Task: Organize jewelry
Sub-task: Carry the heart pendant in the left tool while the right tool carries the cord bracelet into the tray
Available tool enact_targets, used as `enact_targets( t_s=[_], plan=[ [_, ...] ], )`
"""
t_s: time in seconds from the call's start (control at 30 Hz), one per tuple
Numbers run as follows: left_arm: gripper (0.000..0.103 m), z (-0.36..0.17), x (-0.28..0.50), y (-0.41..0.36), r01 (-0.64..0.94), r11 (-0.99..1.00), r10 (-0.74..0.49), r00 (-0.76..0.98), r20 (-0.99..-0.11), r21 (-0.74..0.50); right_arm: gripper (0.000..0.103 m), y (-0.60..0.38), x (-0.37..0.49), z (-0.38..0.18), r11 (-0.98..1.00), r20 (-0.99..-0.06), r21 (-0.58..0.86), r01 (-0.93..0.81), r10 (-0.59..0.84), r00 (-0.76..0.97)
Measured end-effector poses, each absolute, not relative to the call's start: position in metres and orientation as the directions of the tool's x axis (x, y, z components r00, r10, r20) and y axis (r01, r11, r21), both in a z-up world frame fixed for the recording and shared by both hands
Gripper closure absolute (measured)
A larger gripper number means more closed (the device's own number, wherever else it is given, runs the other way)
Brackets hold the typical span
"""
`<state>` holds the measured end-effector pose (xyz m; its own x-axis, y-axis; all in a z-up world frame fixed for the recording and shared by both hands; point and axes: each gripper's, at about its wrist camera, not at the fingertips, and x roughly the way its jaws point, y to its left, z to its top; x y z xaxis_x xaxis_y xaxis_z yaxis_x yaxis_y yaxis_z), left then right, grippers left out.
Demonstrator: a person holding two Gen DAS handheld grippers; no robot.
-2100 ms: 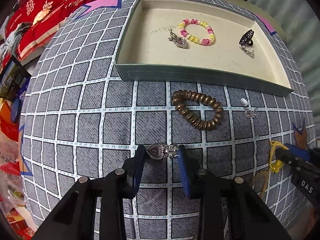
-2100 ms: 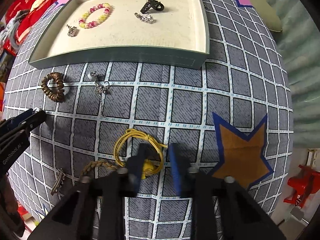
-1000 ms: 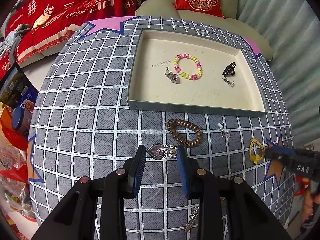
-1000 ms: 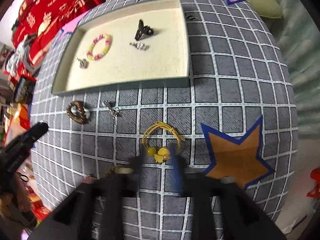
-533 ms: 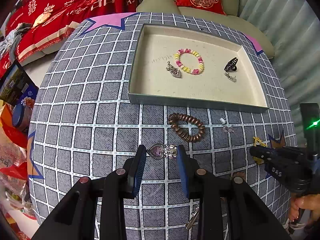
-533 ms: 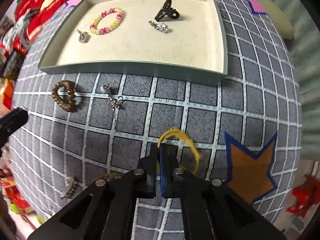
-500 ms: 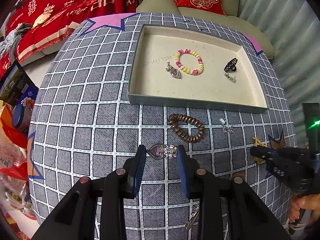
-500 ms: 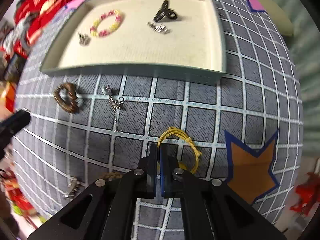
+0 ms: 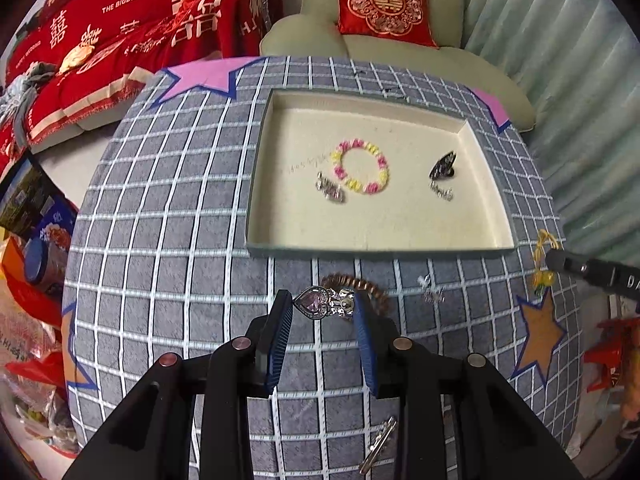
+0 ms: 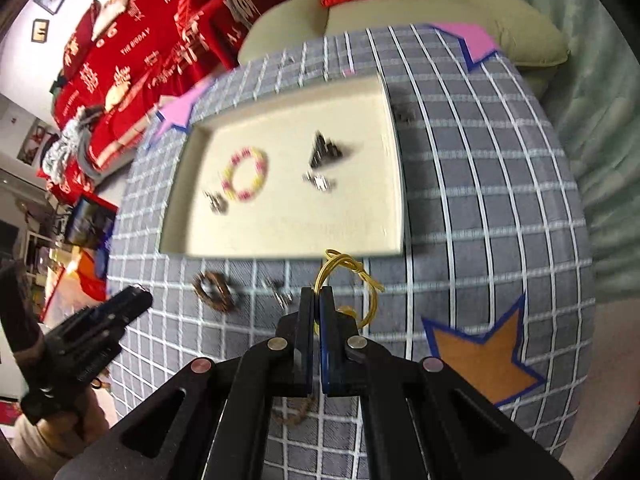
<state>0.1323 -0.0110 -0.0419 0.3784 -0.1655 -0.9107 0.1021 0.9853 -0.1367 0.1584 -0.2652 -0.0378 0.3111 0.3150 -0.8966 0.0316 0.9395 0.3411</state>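
Observation:
My left gripper (image 9: 323,307) is shut on a silver heart pendant with a pink stone (image 9: 323,307) and holds it above the grid cloth. My right gripper (image 10: 319,294) is shut on a yellow hair tie (image 10: 347,276) and holds it lifted near the tray's front edge; it also shows in the left wrist view (image 9: 543,260). The cream tray (image 9: 380,247) holds a pink and yellow bead bracelet (image 9: 362,172), a silver pendant (image 9: 330,190), a black claw clip (image 9: 442,166) and a small silver piece (image 9: 441,192).
On the grey grid cloth lie a brown coil hair tie (image 9: 360,286), a silver earring (image 9: 431,290), a metal clip (image 9: 378,446) and a braided brown band (image 10: 296,410). A sofa with a red cushion (image 9: 382,4) stands beyond the table.
My right gripper closed on the yellow hair tie and lifted it toward the tray. My left gripper has risen with the heart pendant, so the table looks farther away.

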Motion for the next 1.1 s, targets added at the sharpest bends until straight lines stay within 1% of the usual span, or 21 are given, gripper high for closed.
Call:
enact_targets(
  t_s=[0.17, 0.37, 0.7, 1.1],
  plan=[
    [0.062, -0.035, 0.152, -0.012, 0.1, 0.985, -0.167, 0.401, -0.901, -0.138, 0.101, -0.26, 0.183, -0.022, 0.938, -0.883, 0.347, 0.01, 0.323, 0.341],
    [0.062, -0.039, 0.177, -0.019, 0.106, 0.985, -0.169, 0.402, -0.9, -0.137, 0.101, -0.26, 0.209, -0.023, 0.934, -0.878, 0.358, -0.001, 0.337, 0.338],
    [0.062, -0.064, 0.216, -0.041, 0.116, 0.986, -0.155, 0.371, -0.916, -0.12, 0.101, -0.255, 0.247, -0.05, 0.928, -0.888, 0.373, 0.001, 0.356, 0.292],
    [0.062, -0.099, 0.245, -0.064, 0.139, 0.989, -0.103, 0.338, -0.935, -0.059, 0.101, -0.256, 0.271, -0.087, 0.93, -0.904, 0.368, 0.013, 0.355, 0.24]
  ],
)
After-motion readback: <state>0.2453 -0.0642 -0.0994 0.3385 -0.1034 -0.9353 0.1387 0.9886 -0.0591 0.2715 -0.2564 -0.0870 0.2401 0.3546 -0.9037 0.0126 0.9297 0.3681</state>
